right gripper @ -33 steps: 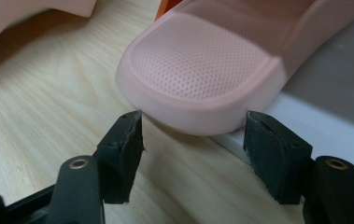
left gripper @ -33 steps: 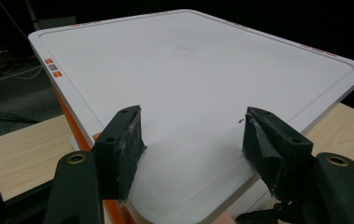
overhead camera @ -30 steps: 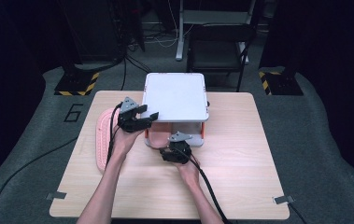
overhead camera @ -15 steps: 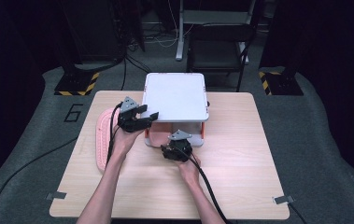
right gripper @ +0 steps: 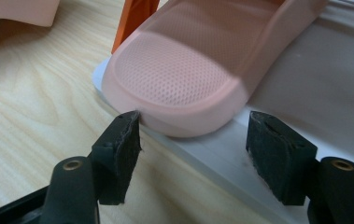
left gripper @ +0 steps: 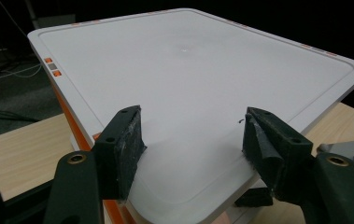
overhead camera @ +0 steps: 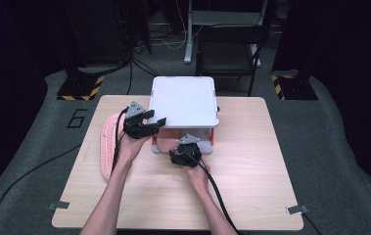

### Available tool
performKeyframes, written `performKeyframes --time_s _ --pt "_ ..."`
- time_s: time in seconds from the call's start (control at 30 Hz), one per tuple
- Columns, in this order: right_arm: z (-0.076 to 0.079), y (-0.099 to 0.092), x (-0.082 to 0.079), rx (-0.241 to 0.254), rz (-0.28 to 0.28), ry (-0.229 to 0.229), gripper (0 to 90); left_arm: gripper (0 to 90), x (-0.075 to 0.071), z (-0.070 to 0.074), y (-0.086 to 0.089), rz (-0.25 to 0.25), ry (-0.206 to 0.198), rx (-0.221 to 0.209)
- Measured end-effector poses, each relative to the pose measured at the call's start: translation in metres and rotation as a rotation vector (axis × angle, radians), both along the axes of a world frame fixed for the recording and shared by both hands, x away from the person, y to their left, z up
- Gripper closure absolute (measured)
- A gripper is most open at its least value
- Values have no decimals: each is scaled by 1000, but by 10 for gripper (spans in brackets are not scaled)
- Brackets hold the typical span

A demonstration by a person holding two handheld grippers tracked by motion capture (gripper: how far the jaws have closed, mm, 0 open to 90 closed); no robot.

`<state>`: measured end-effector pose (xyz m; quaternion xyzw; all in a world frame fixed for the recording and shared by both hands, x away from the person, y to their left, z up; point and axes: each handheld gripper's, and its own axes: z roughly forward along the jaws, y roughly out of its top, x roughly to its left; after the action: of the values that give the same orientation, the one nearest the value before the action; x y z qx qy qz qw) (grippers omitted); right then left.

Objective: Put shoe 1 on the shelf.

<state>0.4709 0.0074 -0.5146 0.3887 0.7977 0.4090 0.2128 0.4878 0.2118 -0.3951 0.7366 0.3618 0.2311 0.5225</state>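
A white rack stands at the back middle of the wooden table, its flat top panel on orange legs. One pink slipper lies on the rack's white lower shelf, its rounded end sticking out over the shelf's front edge. My right gripper is open, one jaw on either side of that end without touching it. My left gripper is open and empty, held over the top panel's near left corner.
A second pink slipper lies sole up on the table left of the rack, beside the left forearm. Cables trail from both grippers toward the table's front edge. Dark floor, a chair and stands lie beyond the table.
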Motion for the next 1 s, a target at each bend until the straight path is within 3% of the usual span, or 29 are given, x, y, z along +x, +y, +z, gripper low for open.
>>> performKeyframes --time_s 0.07,0.17,0.23,0.27,0.33,0.4,0.47,0.57,0.6,0.63,0.7,0.8,1.0 --pt "3 -3 -8 38 -3 -3 301 373 0 0 1 -4 3 5" --pt "16 -21 -29 111 7 -64 204 373 0 -1 1 -1 -9 -1" --pt "21 -27 -36 129 6 -76 195 373 -1 -2 1 -2 -15 -13" --pt "30 -45 -48 150 22 -103 161 373 -2 -4 0 1 -24 -23" --pt "33 -51 -53 161 10 -111 155 359 -3 -3 1 8 -32 -20" --pt "41 -75 -64 229 -12 -93 148 275 -8 -1 2 33 -54 -17" --pt "46 -97 -71 293 -34 -94 148 268 -19 1 8 25 -90 -41" --pt "50 -134 -88 302 -100 -128 150 250 -41 5 30 42 -126 -65" --pt "50 -134 -88 302 -100 -128 150 248 -41 5 30 42 -126 -65" --pt "50 -150 -95 280 -122 -141 151 245 -49 5 40 47 -132 -72" --pt "51 -157 -99 269 -142 -144 151 245 -62 1 56 65 -146 -81" --pt "49 -184 -114 268 -184 -171 155 249 -76 -11 85 126 -130 -101" --pt "43 -203 -120 261 -214 -161 156 254 -94 -28 136 202 -87 -86"
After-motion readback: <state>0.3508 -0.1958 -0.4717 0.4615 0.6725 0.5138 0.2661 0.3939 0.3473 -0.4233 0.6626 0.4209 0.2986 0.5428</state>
